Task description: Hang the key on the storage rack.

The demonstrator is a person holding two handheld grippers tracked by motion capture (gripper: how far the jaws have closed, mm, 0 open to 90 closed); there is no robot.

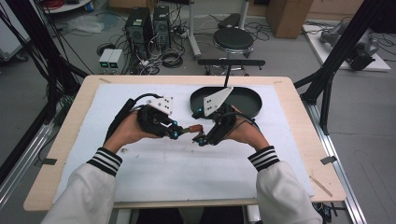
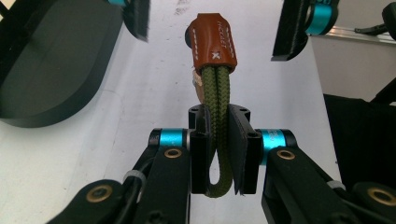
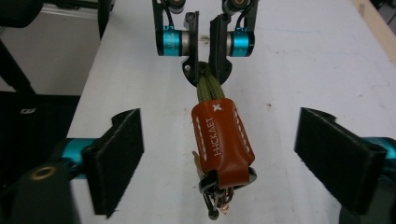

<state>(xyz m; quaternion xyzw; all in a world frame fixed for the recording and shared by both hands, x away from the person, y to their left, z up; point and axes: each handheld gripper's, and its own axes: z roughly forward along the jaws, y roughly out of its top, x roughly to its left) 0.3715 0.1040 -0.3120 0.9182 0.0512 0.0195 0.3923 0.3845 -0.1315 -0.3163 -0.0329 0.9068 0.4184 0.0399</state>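
Olive braided cord loop with a stitched brown leather sleeve (image 2: 212, 44) hangs above the white-covered worktop (image 1: 187, 168), near the black oval tray (image 1: 250, 100). Left gripper (image 2: 219, 154) clamps the loop. Right gripper (image 3: 217, 154) stands wide apart around the sleeve, holding nothing. Judged a handover; next, the right must close on the sleeve.

i see an olive-green braided cord (image 2: 217, 112) with a brown white-stitched leather sleeve (image 3: 223, 140), black tray (image 1: 245, 100), white mat (image 1: 187, 163).
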